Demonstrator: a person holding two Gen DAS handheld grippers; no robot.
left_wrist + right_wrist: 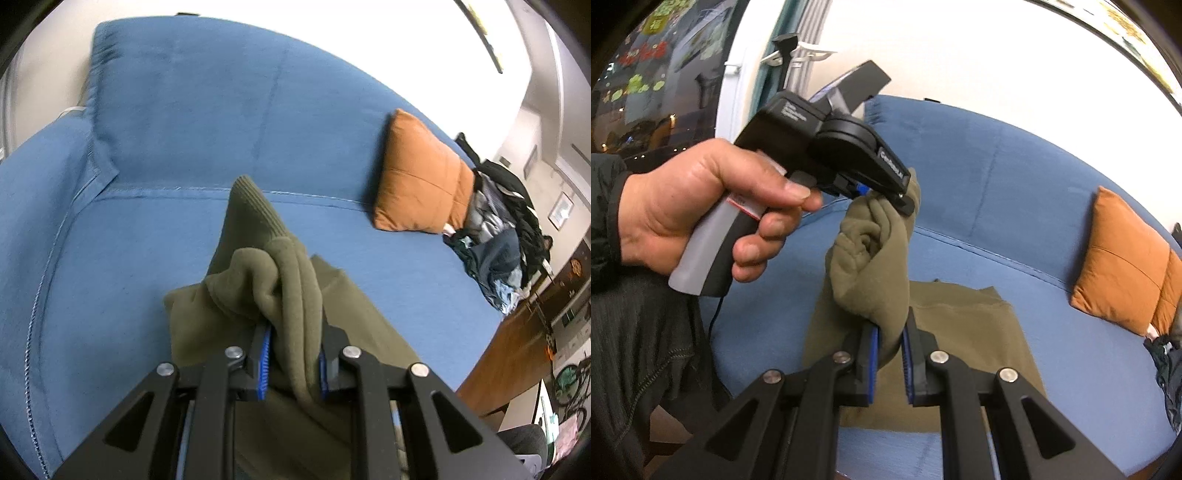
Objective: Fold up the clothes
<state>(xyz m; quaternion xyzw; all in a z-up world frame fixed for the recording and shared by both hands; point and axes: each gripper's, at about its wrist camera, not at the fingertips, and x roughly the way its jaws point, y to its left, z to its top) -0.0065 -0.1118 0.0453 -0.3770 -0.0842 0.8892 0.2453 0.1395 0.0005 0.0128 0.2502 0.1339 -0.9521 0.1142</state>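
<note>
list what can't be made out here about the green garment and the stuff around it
- Olive green garment: its type is unclear; in both views it is bunched, and the left hand-held gripper and right hand-held gripper cover its lower part.
- Pile of dark clothes: single items cannot be told apart in the left wrist view; they are small and warped near the edge.
- Orange cushion: cut off by the right edge in the right wrist view.
</note>
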